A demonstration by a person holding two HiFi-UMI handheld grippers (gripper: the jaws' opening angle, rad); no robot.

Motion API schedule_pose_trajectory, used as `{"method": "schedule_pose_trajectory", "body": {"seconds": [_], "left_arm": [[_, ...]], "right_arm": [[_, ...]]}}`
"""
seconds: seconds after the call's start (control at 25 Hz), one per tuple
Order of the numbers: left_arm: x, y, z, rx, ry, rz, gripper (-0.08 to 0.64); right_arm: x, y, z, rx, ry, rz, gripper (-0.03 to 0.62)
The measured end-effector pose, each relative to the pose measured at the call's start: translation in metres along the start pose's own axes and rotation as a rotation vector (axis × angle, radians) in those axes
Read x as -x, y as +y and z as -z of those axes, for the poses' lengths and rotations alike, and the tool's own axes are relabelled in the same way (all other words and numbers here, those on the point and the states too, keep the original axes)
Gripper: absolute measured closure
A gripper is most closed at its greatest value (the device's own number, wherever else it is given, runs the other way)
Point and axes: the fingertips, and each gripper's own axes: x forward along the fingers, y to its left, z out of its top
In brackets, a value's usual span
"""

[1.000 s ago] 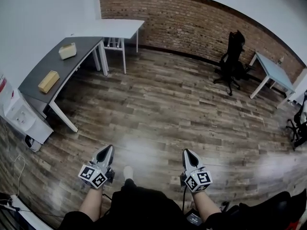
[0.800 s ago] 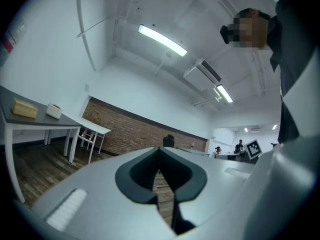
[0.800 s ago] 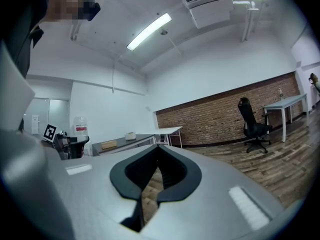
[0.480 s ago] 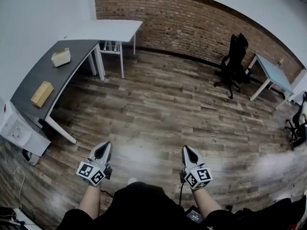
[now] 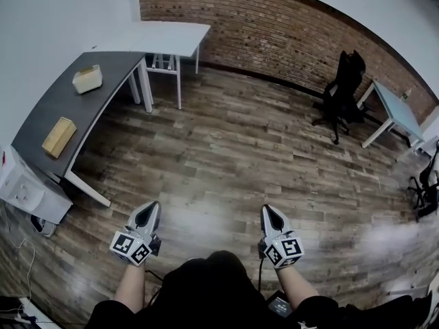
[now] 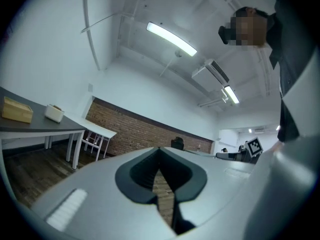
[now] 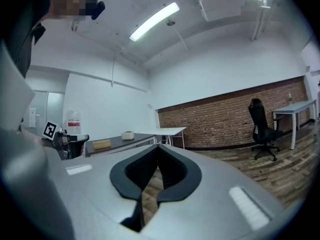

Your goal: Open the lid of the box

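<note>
Grey plastic left gripper (image 5: pixel 149 214) and right gripper (image 5: pixel 273 215) are both closed and empty above the wood-plank floor (image 5: pixel 240 149). A flat tan box (image 5: pixel 59 136) and a cream box (image 5: pixel 87 79) sit apart on the dark grey table (image 5: pixel 41 112), far off at left. Main risk, as I judge it, is opening the wrong box, since either fits the task.

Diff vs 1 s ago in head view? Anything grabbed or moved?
Nothing grabbed or released. The grey desk with the tan box and white box has slid slightly toward the lower left in head view, and the shoe tip seen earlier between the arms is gone: the person seems to be walking. Unchanged: left claw and right claw shut, empty, side by side; boxes untouched.
</note>
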Motion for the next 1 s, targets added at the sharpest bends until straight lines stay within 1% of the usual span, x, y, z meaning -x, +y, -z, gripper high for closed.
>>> {"method": "schedule_pose_trajectory", "body": {"seconds": [0.2,0.36,0.52,0.72,0.84,0.92,1.0], "left_arm": [[-0.005,0.023,0.006,0.021,0.001,-0.069,0.560],[-0.023,0.043,0.003,0.013,-0.021,-0.135,0.560],[-0.051,0.060,-0.009,-0.019,-0.044,-0.188,0.560],[-0.074,0.081,-0.018,-0.027,-0.084,-0.285,0.560],[-0.083,0.084,-0.025,-0.047,-0.111,-0.345,0.560],[-0.084,0.085,-0.029,-0.077,-0.118,-0.389,0.560],[-0.082,0.089,-0.032,-0.084,-0.126,-0.431,0.560]], "right_arm": [[-0.041,-0.007,-0.002,0.006,0.010,-0.049,0.591],[-0.088,-0.022,-0.007,0.034,0.016,-0.103,0.591],[-0.143,-0.045,-0.026,0.036,-0.003,-0.137,0.591],[-0.199,-0.069,-0.038,0.069,-0.004,-0.143,0.591],[-0.228,-0.077,-0.037,0.057,0.017,-0.193,0.591],[-0.244,-0.077,-0.039,0.054,0.018,-0.234,0.591],[-0.262,-0.074,-0.041,0.053,0.016,-0.269,0.591]]}}
